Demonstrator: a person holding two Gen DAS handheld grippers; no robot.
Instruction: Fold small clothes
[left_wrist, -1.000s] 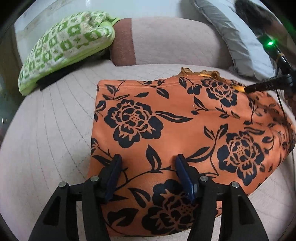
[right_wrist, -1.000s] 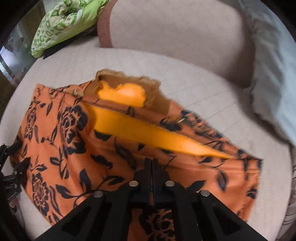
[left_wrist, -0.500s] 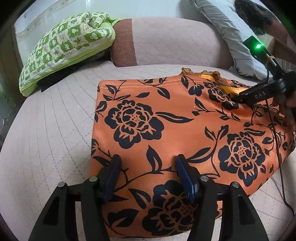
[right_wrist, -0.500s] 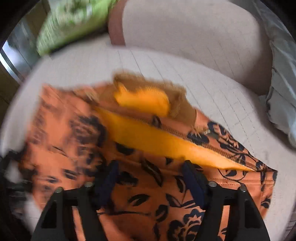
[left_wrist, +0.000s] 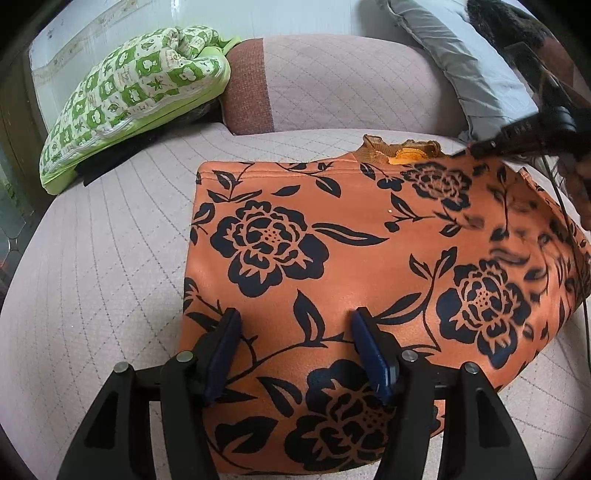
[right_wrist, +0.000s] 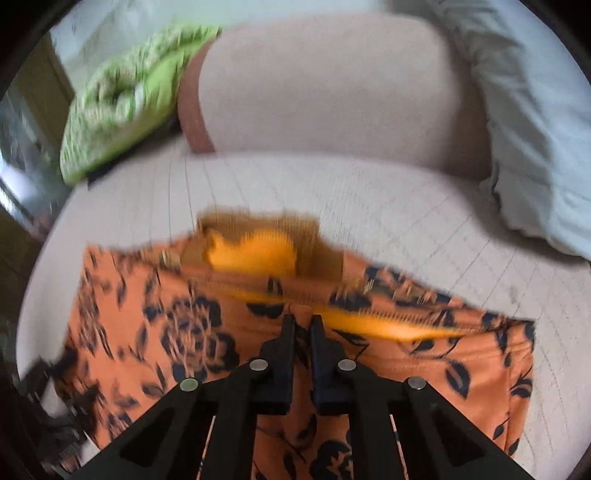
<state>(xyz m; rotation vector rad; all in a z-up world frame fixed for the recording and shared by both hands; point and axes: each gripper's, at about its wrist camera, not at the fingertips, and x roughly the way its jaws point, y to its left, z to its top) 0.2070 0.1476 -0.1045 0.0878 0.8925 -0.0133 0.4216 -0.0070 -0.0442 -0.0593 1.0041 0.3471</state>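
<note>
An orange garment with black flowers lies on a quilted beige seat. Its brown collar and yellow lining show at the far edge. My left gripper is open, its blue pads set down on the cloth near the front left corner with flat fabric between them. My right gripper has its jaws closing tight on a pinch of the garment near the zip edge. In the left wrist view the right gripper holds the garment's right side raised and blurred.
A green and white checked pillow lies at the back left. A grey pillow leans at the back right against the beige backrest. A black cable hangs beside the right gripper. Bare seat extends left of the garment.
The right gripper opened, then shut again on the cloth near the zip edge and rose, lifting the garment's right side. The left gripper stayed put, open on the cloth.
</note>
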